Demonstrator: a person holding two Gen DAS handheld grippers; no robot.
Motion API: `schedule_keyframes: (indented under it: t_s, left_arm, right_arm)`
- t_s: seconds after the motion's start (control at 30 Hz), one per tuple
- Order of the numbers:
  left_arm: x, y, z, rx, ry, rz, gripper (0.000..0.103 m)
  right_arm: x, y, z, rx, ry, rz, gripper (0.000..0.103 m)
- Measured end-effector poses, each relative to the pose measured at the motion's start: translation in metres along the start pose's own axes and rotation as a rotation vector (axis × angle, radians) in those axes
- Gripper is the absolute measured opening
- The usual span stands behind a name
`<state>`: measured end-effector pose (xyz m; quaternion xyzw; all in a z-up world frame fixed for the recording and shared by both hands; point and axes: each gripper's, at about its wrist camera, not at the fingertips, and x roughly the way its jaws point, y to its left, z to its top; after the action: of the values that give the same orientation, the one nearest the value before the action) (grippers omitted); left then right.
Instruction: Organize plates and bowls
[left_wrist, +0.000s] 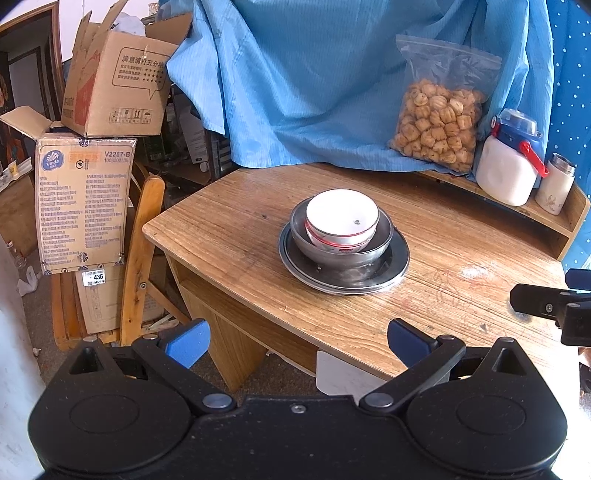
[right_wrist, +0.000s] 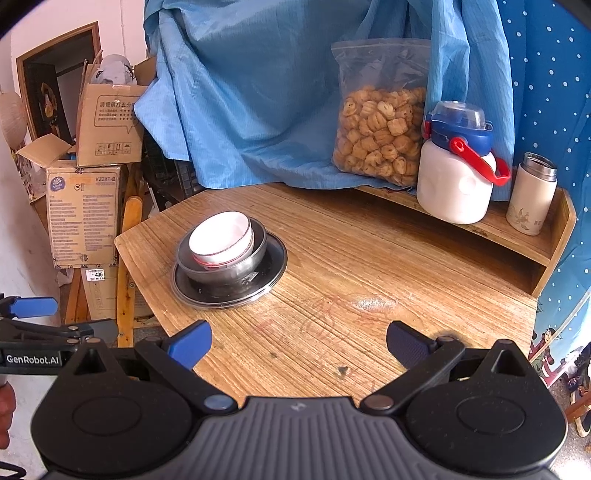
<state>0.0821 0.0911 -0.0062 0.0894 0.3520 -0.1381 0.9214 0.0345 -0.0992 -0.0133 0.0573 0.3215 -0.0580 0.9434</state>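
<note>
Dishes already nested into one stack, both grippers hanging back empty

At about 9 o'clock off the table sat the cardboard boxes, out of the way. The left gripper hovered near the table's front-left corner, jaws spread wide with nothing between them. Dead centre on the wooden table was the stack: white bowls inside a metal bowl, that on the metal plates. Smallest on top and widest at the bottom, probably so it sat stable and took one spot. The right gripper hung over the front edge at roughly 5 o'clock from the stack, fingers also released and empty. Up at 2 o'clock, the snack bag, white jug and thermos stayed on the shelf, well apart from it all.
</note>
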Motion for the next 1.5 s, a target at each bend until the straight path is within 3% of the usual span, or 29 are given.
schedule_keyframes:
  t_s: [1.5]
  left_arm:
    - [0.017,0.006,0.004,0.013,0.026,-0.024,0.102]
  right_arm:
    - [0.011,0.005,0.001,0.008,0.024,-0.020,0.103]
